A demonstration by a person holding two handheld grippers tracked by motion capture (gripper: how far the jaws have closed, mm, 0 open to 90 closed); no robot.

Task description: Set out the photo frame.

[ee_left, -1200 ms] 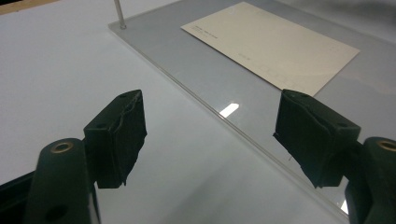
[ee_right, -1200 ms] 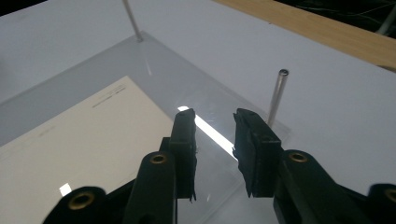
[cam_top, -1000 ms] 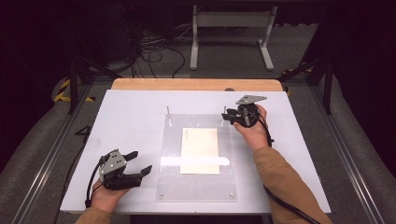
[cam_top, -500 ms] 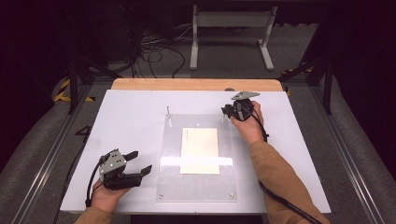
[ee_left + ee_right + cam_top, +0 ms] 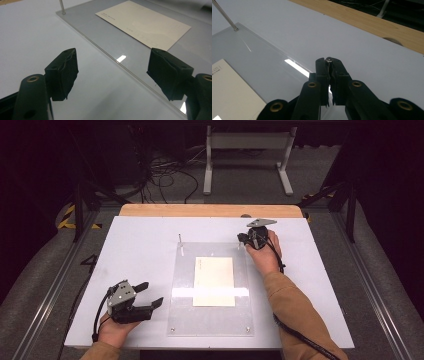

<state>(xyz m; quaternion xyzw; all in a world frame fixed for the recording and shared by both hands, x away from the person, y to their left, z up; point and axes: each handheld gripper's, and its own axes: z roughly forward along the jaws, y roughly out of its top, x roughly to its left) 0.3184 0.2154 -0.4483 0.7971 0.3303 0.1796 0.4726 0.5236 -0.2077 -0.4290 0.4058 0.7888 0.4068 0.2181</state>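
No text can be read anywhere. The cream card (image 5: 143, 23) under the clear plate (image 5: 210, 320) bears a short line of small print in one corner, towards eleven o'clock on the card in the left gripper view, perhaps an address line, but it is too fine and blurred to make out.

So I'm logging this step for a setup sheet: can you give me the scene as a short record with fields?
surface: white table
centre: clear plate lying flat, cream card in its middle
pins: one thin metal pin upright at the plate's far left corner; another pin at the far right corner
right gripper: jaws have just been closing, now shut on the far right pin
left gripper: open, nothing between the jaws, near the plate's left edge
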